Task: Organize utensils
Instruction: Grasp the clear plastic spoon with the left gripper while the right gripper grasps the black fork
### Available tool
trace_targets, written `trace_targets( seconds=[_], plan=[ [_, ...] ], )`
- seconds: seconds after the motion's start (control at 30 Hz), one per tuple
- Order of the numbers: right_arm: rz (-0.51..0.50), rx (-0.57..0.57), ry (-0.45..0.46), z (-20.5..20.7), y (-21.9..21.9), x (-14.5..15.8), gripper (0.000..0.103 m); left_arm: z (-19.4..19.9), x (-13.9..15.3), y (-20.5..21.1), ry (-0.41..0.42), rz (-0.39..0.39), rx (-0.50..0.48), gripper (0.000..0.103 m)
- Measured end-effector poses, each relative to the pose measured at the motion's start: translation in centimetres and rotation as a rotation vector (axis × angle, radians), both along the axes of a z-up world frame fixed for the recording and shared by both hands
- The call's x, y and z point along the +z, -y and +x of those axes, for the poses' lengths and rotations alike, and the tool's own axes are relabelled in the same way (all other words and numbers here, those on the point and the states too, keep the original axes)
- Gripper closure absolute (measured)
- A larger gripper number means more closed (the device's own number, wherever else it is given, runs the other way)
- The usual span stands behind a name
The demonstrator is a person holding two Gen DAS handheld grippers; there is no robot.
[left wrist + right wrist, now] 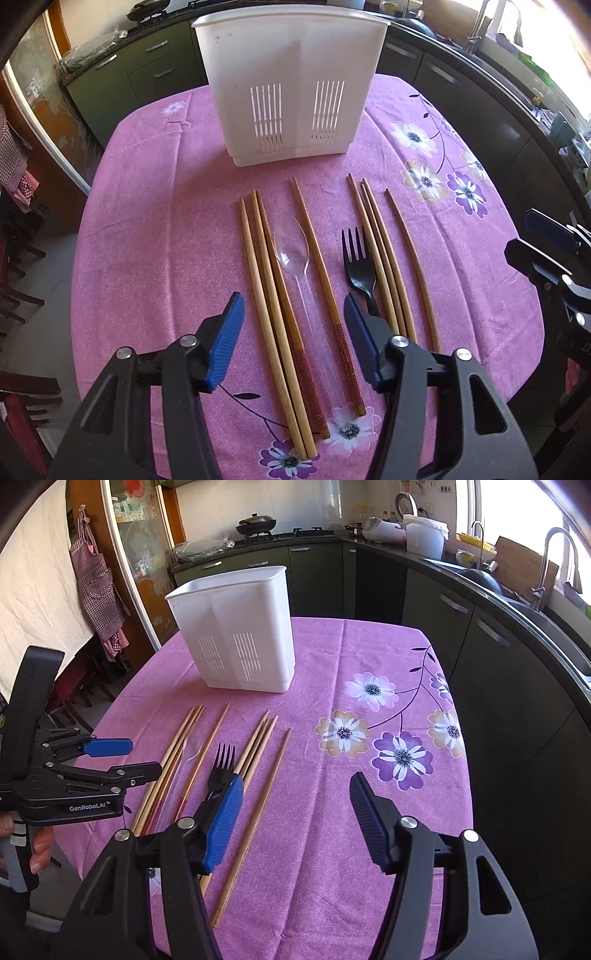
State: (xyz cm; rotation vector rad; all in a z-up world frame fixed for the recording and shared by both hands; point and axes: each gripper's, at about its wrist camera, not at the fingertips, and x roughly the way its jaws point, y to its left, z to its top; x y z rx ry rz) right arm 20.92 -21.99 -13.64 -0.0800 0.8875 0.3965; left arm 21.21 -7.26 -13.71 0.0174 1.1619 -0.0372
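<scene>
A white slotted utensil holder (291,88) stands upright at the far side of the pink tablecloth; it also shows in the right wrist view (240,635). In front of it lie several wooden chopsticks (266,295), a clear plastic spoon (293,251) and a black plastic fork (356,266), all lengthwise. My left gripper (295,321) is open and empty, hovering over the spoon and chopstick handles. My right gripper (295,805) is open and empty, above the rightmost chopstick (255,823); the fork (221,768) lies just left of its left finger.
The table (369,812) has a flowered pink cloth and drops off on all sides. Dark kitchen cabinets (480,635) and a sink counter run along the right. Chairs (22,288) stand at the left. The left gripper shows in the right wrist view (107,757).
</scene>
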Motion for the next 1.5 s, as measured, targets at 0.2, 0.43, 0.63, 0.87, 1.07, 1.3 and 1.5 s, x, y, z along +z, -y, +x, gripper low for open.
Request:
trace_targets(
  seconds=[0.2,0.43,0.63,0.87,1.07,1.3,1.5],
  plan=[
    [0.006,0.008,0.000,0.4,-0.1,-0.5,0.060,1.5,-1.6,0.7,-0.076,-0.044,0.003,0.085],
    [0.026,0.008,-0.012,0.5,0.3,-1.2,0.060,2.8,-2.8,1.0,-0.109,-0.012,0.036,0.087],
    [0.030,0.005,-0.007,0.4,0.8,-1.2,0.060,3.7,-3.9,1.4,-0.138,-0.003,0.043,0.087],
    [0.019,0.005,-0.012,0.4,1.0,-1.6,0.060,4.1,-4.6,1.6,-0.142,0.004,0.050,0.094],
    [0.034,0.019,-0.033,0.6,0.7,-1.5,0.060,3.3,-3.1,0.5,-0.088,-0.052,0.054,0.094],
    [0.014,0.106,-0.129,0.5,-3.0,-2.6,0.060,-0.1,2.1,-0.5,0.079,-0.086,0.045,0.094],
    [-0.024,0.160,-0.185,0.6,-7.3,-3.7,0.084,-3.1,5.3,-1.7,0.195,-0.059,0.026,0.094]
  ],
)
